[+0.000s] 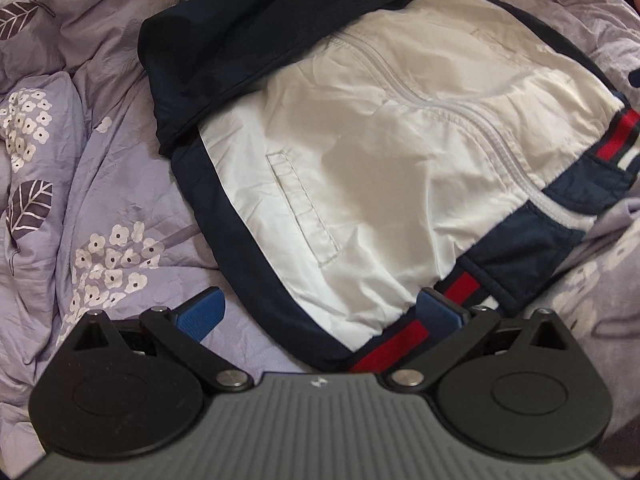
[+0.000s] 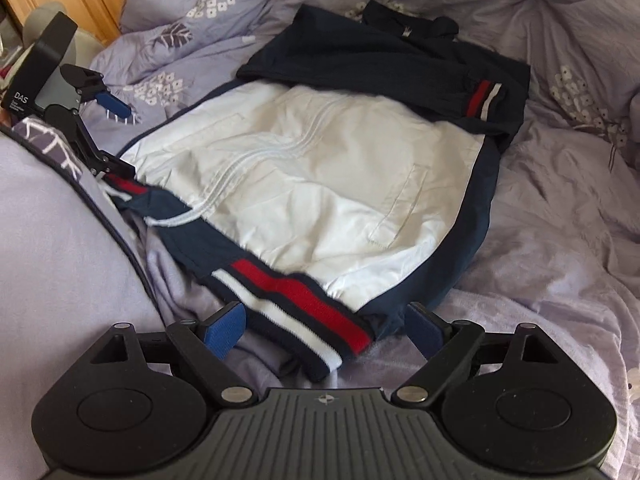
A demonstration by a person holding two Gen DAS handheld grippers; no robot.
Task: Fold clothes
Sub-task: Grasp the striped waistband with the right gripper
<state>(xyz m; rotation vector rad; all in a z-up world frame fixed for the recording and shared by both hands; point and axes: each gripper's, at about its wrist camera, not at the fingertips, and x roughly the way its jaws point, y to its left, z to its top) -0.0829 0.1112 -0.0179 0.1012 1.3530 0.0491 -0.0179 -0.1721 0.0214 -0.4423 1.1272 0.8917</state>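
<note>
Right gripper point(image 2: 325, 332) nearest, jaws spread wide over the striped hem point(image 2: 296, 312), gripping nothing, left gripper point(image 1: 320, 316) likewise agape, empty, jacket point(image 1: 360, 168) on floral bedding point(image 1: 100, 200)

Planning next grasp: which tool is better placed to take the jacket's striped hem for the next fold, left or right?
Probably the right tool: it is open with the striped hem lying directly between its fingers. The left tool, also open, straddles the jacket at its navy edge.

Right tongs point(image 2: 326, 330) agape above jacket point(image 2: 304, 184) hem point(image 2: 304, 312)
</note>
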